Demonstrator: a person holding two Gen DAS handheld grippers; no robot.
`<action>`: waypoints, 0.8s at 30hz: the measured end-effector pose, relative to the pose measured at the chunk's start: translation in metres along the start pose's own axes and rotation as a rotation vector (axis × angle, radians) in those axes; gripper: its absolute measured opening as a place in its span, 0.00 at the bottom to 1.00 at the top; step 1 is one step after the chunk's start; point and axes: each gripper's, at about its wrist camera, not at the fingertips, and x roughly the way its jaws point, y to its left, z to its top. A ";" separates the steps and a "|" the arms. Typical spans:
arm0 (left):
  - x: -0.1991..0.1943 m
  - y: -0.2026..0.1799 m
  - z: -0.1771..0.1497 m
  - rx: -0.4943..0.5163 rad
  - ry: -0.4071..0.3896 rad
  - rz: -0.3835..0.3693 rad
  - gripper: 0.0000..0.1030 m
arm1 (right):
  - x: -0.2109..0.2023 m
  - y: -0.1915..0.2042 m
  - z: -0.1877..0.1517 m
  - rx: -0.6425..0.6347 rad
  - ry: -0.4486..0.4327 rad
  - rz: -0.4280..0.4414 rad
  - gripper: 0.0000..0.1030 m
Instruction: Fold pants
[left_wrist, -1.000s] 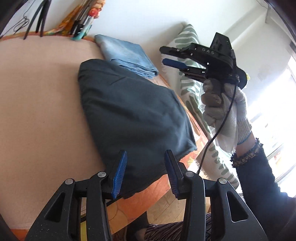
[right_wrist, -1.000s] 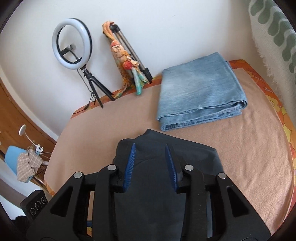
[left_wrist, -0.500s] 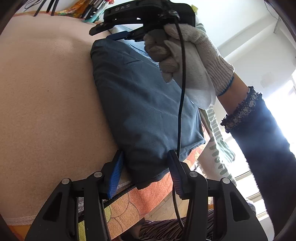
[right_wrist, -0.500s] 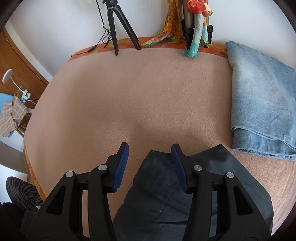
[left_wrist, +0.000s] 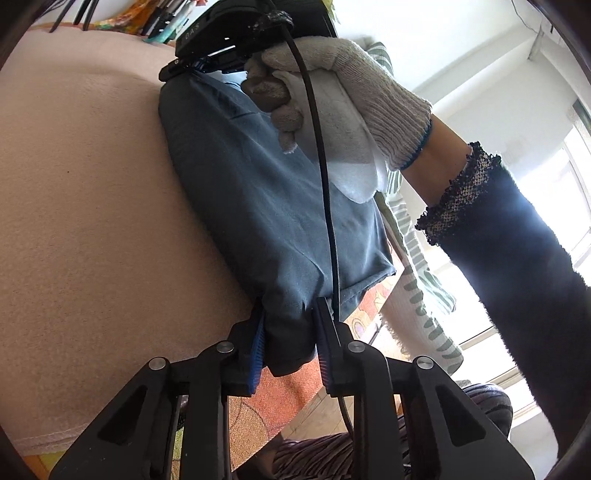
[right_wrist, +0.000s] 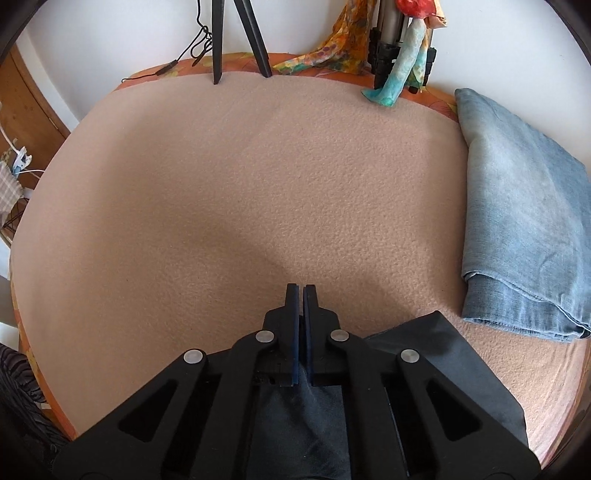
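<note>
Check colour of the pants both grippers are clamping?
Dark slate blue-grey pants, plain, no pattern; clearest in the left wrist view.

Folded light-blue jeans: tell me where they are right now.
In the right wrist view the folded light-blue jeans lie at the right edge of the beige blanket, just beyond the dark pants.

One dark pants (left_wrist: 266, 206), one folded blue jeans (right_wrist: 524, 229), two grippers (left_wrist: 288, 332) (right_wrist: 301, 295), two tripods (right_wrist: 236, 37) (right_wrist: 388, 55), one gloved hand (left_wrist: 343, 110).
</note>
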 end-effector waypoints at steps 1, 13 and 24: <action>0.002 -0.002 -0.003 0.014 0.013 0.004 0.21 | 0.000 -0.001 0.000 0.013 -0.007 -0.002 0.02; -0.035 -0.009 -0.004 0.001 0.029 0.033 0.33 | -0.084 -0.045 -0.033 0.230 -0.181 0.081 0.49; -0.036 0.023 0.063 -0.142 -0.031 0.046 0.64 | -0.155 -0.150 -0.172 0.420 -0.195 0.078 0.87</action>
